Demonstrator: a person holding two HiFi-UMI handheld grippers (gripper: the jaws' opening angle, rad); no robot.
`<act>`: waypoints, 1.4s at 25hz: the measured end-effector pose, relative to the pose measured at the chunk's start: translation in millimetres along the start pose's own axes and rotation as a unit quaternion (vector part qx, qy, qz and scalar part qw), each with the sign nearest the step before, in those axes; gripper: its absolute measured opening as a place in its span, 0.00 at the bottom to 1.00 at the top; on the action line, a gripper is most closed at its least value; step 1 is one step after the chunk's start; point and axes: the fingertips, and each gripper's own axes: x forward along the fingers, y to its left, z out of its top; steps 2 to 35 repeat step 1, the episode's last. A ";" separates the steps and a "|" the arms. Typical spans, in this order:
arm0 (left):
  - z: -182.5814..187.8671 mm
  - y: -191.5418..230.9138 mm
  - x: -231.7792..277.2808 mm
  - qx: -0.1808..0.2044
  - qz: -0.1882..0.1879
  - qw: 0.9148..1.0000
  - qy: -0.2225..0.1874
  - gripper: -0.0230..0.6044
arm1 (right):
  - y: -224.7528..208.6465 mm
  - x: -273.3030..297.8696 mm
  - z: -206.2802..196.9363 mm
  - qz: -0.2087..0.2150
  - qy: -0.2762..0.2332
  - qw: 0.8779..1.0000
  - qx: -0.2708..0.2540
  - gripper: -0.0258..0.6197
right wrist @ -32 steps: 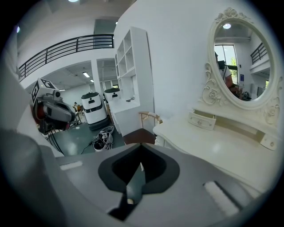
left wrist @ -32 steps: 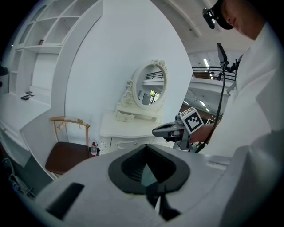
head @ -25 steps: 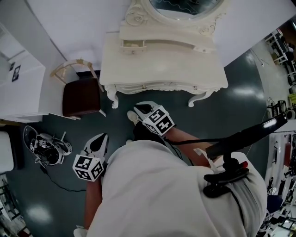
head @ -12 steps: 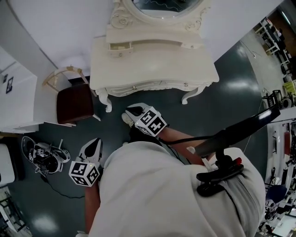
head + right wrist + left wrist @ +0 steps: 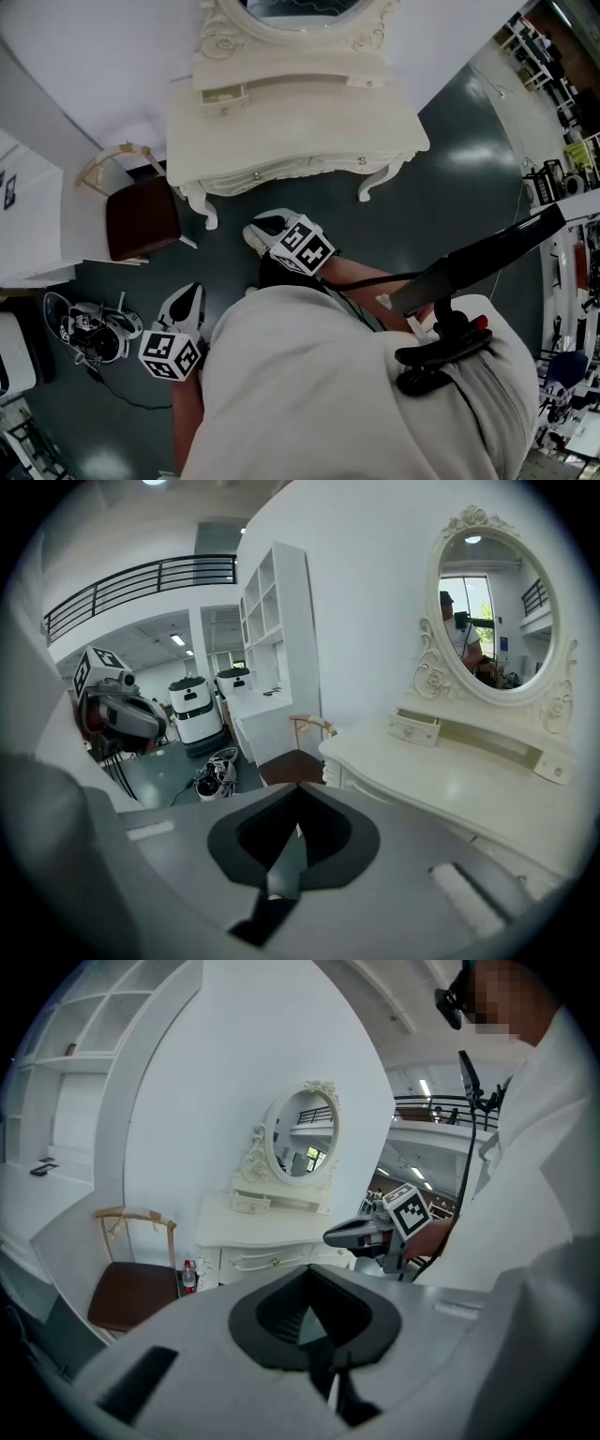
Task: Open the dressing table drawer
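two grippers: both held in the air short of the dressing table (image 5: pixel 291 122), neither touching it.
right gripper (image 5: pixel 254 234): jaws pressed together with nothing between them; the nearer of the two to the table, pointing at its front edge, above the dark floor (image 5: pixel 450 187).
left gripper (image 5: pixel 191 292): jaws closed on nothing; further back, beside the person's body.
front drawers (image 5: pixel 258 174): under the tabletop, each with a small knob, fronts flush with the frame.
small drawer (image 5: pixel 223 95): on the raised shelf, left part, standing slightly out.
mirror (image 5: pixel 291 7): oval, at the back of the table.
chair (image 5: pixel 141 216): brown seat, just left of the table, near the wall.
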 end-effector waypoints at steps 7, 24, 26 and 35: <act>-0.9 -2.3 0.7 0.001 -0.002 1.000 0.001 0.04 | -0.3 -2.3 -1.7 -0.001 0.000 1.000 0.001 0.04; -0.9 -2.3 0.7 0.001 -0.002 1.000 0.001 0.04 | -0.3 -2.3 -1.7 -0.001 0.000 1.000 0.001 0.04; -0.9 -2.3 0.7 0.001 -0.002 1.000 0.001 0.04 | -0.3 -2.3 -1.7 -0.001 0.000 1.000 0.001 0.04; -0.9 -2.3 0.7 0.001 -0.002 1.000 0.001 0.04 | -0.3 -2.3 -1.7 -0.001 0.000 1.000 0.001 0.04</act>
